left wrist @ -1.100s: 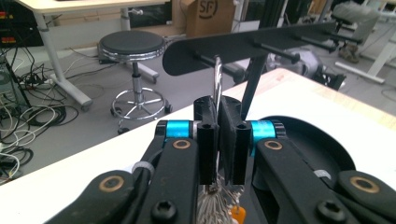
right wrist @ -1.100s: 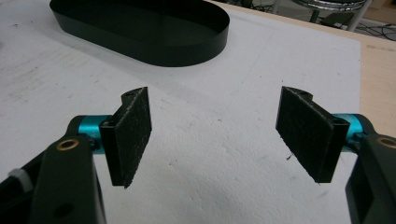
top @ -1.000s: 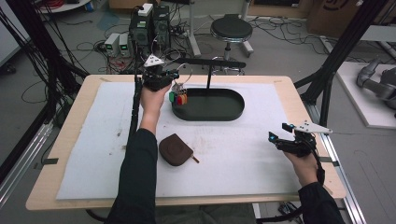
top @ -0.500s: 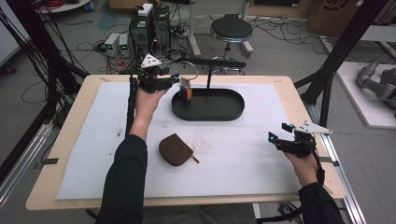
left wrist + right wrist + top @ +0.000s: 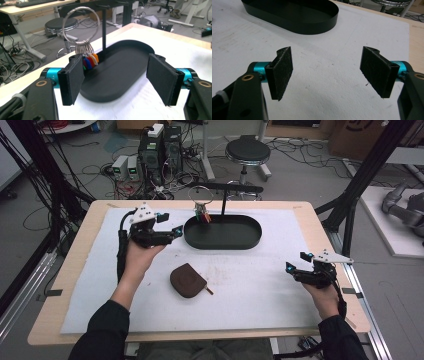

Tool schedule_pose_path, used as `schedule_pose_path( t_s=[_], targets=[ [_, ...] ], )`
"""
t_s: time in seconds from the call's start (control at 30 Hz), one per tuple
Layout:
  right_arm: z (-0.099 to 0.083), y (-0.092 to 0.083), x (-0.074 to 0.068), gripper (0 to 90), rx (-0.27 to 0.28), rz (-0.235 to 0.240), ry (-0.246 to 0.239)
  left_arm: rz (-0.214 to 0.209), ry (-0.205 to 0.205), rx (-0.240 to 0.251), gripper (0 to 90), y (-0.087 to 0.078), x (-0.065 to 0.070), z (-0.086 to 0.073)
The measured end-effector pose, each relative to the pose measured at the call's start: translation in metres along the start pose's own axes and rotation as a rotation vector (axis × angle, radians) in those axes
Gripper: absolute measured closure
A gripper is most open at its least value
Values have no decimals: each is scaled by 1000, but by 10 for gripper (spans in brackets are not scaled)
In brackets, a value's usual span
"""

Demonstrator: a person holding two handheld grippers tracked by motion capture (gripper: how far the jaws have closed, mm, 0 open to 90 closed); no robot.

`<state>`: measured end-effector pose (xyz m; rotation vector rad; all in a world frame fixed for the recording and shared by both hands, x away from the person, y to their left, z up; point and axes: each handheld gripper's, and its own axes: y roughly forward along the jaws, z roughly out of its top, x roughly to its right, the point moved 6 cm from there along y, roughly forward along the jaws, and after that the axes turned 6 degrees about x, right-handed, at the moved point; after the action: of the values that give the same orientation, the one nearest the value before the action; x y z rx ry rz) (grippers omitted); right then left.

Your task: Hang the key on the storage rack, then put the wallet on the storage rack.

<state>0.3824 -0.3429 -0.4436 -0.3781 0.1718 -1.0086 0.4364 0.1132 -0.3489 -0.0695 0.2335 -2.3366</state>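
Note:
A metal key ring (image 5: 200, 196) with several coloured tags (image 5: 203, 215) hangs from the arm of a black stand (image 5: 223, 200), which rises from a black oval tray (image 5: 242, 241). My left gripper (image 5: 170, 226) is just left of the tray. Its jaws have just been opening and are open with nothing between them. In the left gripper view the key ring (image 5: 80, 25) and tags (image 5: 90, 60) hang beyond my left gripper (image 5: 117, 77), free of the pads. A brown pouch (image 5: 187, 280) lies on the mat. My right gripper (image 5: 296, 263) rests open at the right, also empty (image 5: 329, 72).
A white mat (image 5: 250, 285) covers the wooden table (image 5: 320, 220). The tray (image 5: 294, 15) lies beyond the right gripper. Behind the table stand a stool (image 5: 247, 152) and computer boxes (image 5: 160, 145) among cables. Black frame posts (image 5: 360, 185) flank the table.
The left gripper let go of the key ring, which now hangs on the stand's arm, and drew back left and toward me. The right gripper has not moved.

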Motion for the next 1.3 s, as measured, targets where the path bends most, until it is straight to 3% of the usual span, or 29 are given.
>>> schedule_pose_path(
  t_s=[0.03, 0.3, 0.4, 0.57, 0.77, 1.0, 1.17, 1.23, 1.3],
  targets=[
    [0, 0, 0, 270, -1, -1, -3, -5, 8, 3, 295, -10, 5, -7],
    [0, 1, 0, 266, -2, -2, -3, -37, 31, 6, 262, -44, 18, -40],
    [-1, 1, -1, 265, -5, 0, 1, -21, 26, -13, 261, -62, 21, -61],
    [0, 0, -1, 265, -2, -2, -1, 24, 5, -12, 261, -78, 21, -78],
    [0, -1, -1, 265, 4, -4, 1, 19, -11, 5, 261, -80, 21, -77],
    [0, 0, 0, 265, 5, -4, 3, -25, -52, -32, 299, -72, 27, -85],
    [0, 0, 1, 265, 7, -6, 2, -49, -82, -85, 344, -68, 28, -92],
    [0, 0, 1, 265, 4, -5, 3, -60, -113, -140, 361, -64, 29, -99],
    [0, 0, 0, 265, 3, -5, 2, -71, -123, -156, 383, -63, 30, -101]
  ],
)
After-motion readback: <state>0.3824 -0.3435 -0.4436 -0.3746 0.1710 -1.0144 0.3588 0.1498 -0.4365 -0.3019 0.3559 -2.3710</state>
